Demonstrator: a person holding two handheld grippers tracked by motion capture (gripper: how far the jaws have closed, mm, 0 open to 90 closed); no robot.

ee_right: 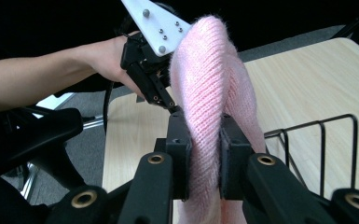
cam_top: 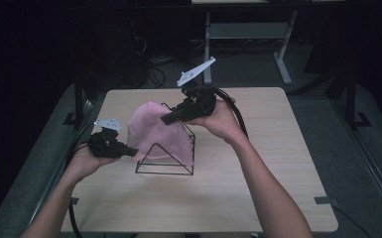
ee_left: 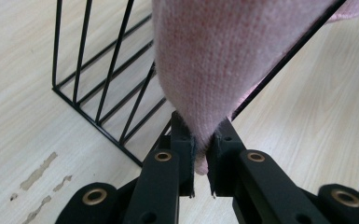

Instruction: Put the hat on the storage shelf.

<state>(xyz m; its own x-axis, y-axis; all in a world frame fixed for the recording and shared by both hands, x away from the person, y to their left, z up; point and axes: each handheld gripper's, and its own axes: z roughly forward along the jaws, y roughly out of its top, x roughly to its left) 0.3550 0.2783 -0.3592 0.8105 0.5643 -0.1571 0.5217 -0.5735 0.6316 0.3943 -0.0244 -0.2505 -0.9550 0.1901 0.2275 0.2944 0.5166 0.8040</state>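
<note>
the wooden table (cam_top: 258, 193) has wide bare room on its near and right parts, and its far edge lies well behind the work. a black wire rack (cam_top: 164, 159), triangular in outline with thin straight bars, stands near the table's middle. a pink knitted cloth (cam_top: 154, 130), soft and fuzzy with fine ribbing, is draped over the rack's top. the left gripper (cam_top: 129, 150) comes in level from the left, jaws pinched on the cloth's lower left edge beside the rack. the right gripper (cam_top: 167, 118) reaches from the right, tilted down, its jaws pressed on a thick fold of the cloth up high.
</note>
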